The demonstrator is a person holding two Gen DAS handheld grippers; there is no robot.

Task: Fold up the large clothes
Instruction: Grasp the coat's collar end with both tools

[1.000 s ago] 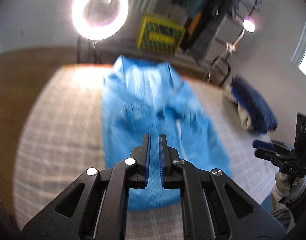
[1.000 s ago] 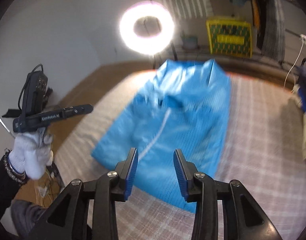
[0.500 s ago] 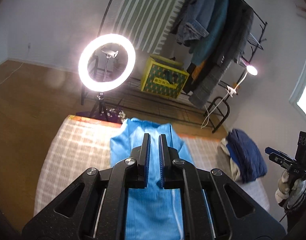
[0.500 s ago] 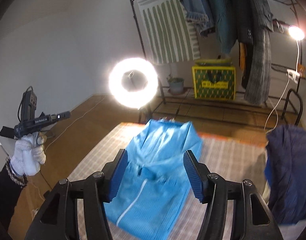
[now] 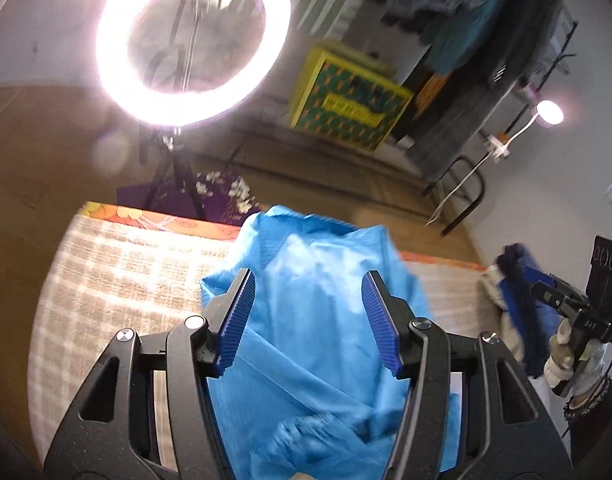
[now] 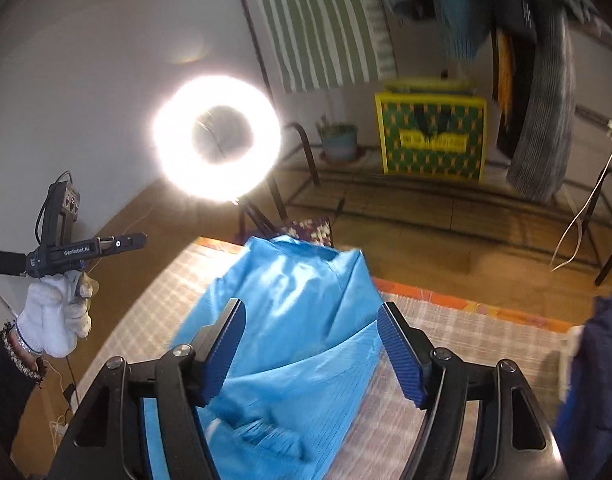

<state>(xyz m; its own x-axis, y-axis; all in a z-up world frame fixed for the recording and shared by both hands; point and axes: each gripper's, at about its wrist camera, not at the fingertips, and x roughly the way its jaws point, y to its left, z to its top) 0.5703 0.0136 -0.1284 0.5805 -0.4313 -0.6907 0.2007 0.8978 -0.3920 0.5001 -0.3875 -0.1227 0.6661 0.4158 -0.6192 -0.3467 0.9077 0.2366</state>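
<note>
A bright blue zip jacket (image 5: 314,320) lies lengthwise on the checked bed cover (image 5: 118,280), collar end at the far edge. It also shows in the right wrist view (image 6: 298,328). My left gripper (image 5: 308,320) is open and empty above the jacket's middle. My right gripper (image 6: 312,348) is open and empty, also above the jacket. The other hand's gripper shows at the right of the left wrist view (image 5: 566,308) and at the left of the right wrist view (image 6: 86,250).
A lit ring light (image 5: 192,40) on a tripod stands beyond the bed's far edge. A yellow-green box (image 5: 346,104) and a clothes rack (image 6: 526,60) stand behind. A pile of dark blue clothes (image 5: 522,308) lies at the bed's right side.
My left gripper has opened from shut. My right gripper has opened wider. Both views have tilted down and moved closer to the jacket's far end.
</note>
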